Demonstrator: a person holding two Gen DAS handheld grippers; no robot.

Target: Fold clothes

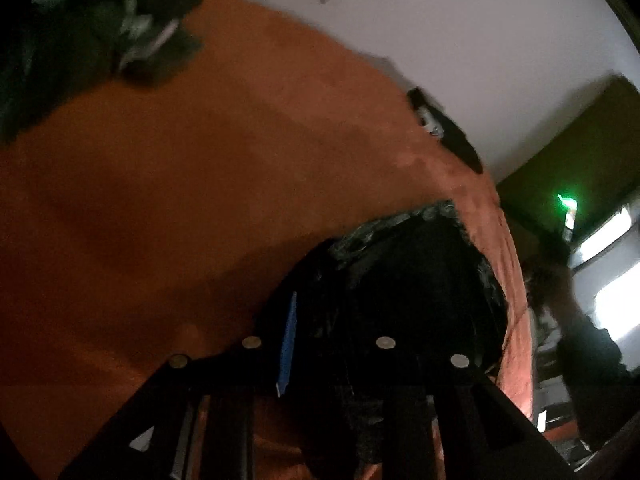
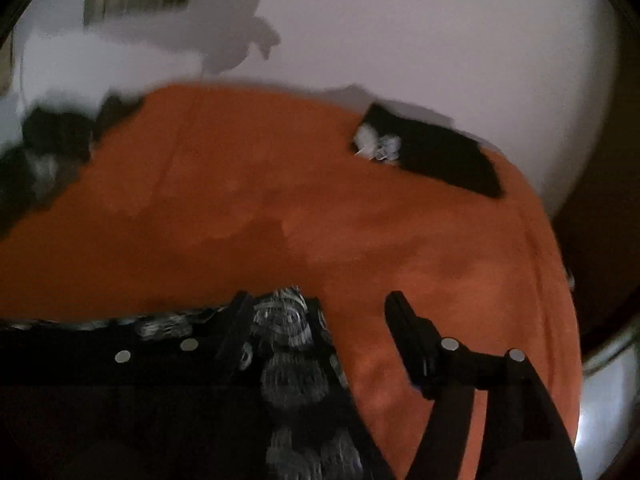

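My right hand-held gripper (image 2: 320,328) is open, gripping nothing; dark patterned garment (image 2: 292,376) lies near, under its left finger, long axis running left. Left hand-held gripper (image 1: 316,350): part open over the same garment, grip unclear. Orange bed (image 2: 240,208) beneath.

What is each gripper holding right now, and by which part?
Right gripper: jaws apart, holding nothing; the black patterned garment lies beneath them. Left gripper: the garment sits between its jaws, but too dark to tell a grip.
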